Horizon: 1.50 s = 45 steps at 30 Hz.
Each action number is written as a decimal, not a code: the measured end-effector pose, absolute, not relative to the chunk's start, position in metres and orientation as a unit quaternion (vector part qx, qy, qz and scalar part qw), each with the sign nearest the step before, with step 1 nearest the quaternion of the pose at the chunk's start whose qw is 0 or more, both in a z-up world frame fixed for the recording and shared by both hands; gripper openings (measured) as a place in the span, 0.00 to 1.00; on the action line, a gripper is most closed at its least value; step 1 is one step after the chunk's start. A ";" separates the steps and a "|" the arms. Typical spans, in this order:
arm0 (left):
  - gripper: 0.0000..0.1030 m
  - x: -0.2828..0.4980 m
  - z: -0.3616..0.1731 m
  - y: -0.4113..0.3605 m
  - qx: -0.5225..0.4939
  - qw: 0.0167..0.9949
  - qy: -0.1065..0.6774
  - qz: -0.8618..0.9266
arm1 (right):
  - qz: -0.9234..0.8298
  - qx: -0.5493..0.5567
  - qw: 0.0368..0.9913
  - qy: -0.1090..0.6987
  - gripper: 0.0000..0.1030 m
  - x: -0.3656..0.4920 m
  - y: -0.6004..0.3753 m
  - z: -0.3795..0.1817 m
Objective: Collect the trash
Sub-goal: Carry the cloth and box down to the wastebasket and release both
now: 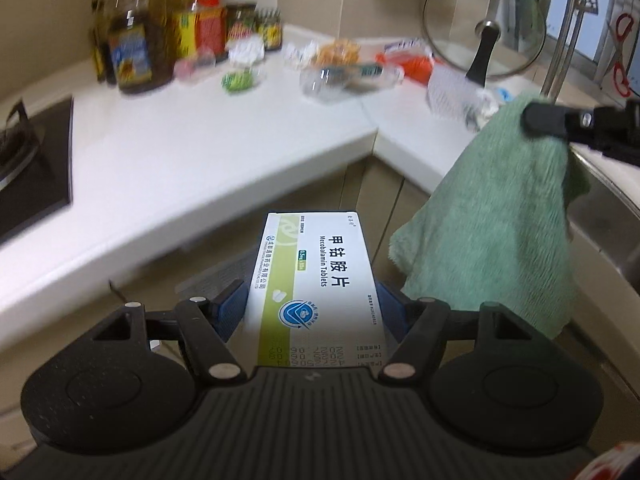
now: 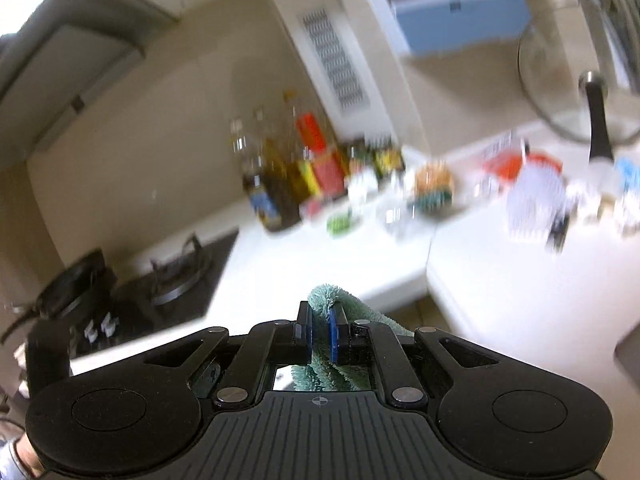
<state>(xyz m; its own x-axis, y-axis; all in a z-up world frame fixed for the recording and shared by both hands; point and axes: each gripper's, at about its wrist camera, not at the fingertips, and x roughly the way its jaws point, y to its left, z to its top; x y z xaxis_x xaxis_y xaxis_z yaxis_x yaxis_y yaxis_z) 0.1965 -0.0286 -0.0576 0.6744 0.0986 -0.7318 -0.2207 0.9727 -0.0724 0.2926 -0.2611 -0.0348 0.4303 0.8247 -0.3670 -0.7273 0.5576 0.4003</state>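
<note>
A: Step?

B: Carry stage, judged. A pill box (image 1: 316,280) was held between the pads of the left gripper (image 1: 312,304), off the counter (image 1: 180,148), out in front of its edge over the cabinet fronts. The box was taken to be the trash in hand.

A: Right side?

B: The right gripper (image 2: 320,334) was clamped narrow on a green cloth (image 2: 332,308) – one fold pinched, the rest hung down below, as seen in the left view (image 1: 492,216).

A: Next move?

B: A bin was not seen in either view, so one would have to be found first – then the box brought over it and the left jaws opened. The cloth was probably meant for wiping, not for dumping; that was only guessed.

A: Trash left on the counter?

B: Blurred, so counts were rough. One crumpled white wad (image 1: 246,50) by the jars, a second wad (image 1: 298,54) nearer the corner, one green wrapper (image 1: 238,80), one clear plastic tray (image 1: 344,76), one orange pack (image 1: 412,64). A white ribbed piece (image 1: 452,90) was noted by the lid – what it was could not be told.

A: Non-trash?

B: One glass lid (image 1: 484,24) stood at the wall, a cluster of bottles and jars (image 1: 132,56) – number not resolved – and one stove (image 1: 36,160) at the left. One box, one cloth, two grippers.
</note>
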 end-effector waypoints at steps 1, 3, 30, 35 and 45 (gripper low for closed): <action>0.67 0.194 -0.063 -0.029 -0.083 0.908 0.400 0.088 | 0.461 0.085 0.839 0.277 0.08 0.292 -0.258 -0.042; 0.67 0.190 -0.075 -0.029 -0.091 0.902 0.413 0.090 | 0.458 0.076 0.835 0.295 0.08 0.290 -0.253 -0.056; 0.67 0.229 -0.182 -0.026 -0.133 0.843 0.508 0.111 | 0.420 -0.017 0.807 0.415 0.10 0.336 -0.182 -0.221; 0.67 0.237 -0.194 -0.024 -0.136 0.837 0.517 0.114 | 0.397 -0.019 0.807 0.436 0.48 0.346 -0.184 -0.240; 0.67 0.257 -0.210 -0.027 -0.141 0.826 0.534 0.110 | 0.350 -0.083 0.804 0.473 0.48 0.354 -0.184 -0.253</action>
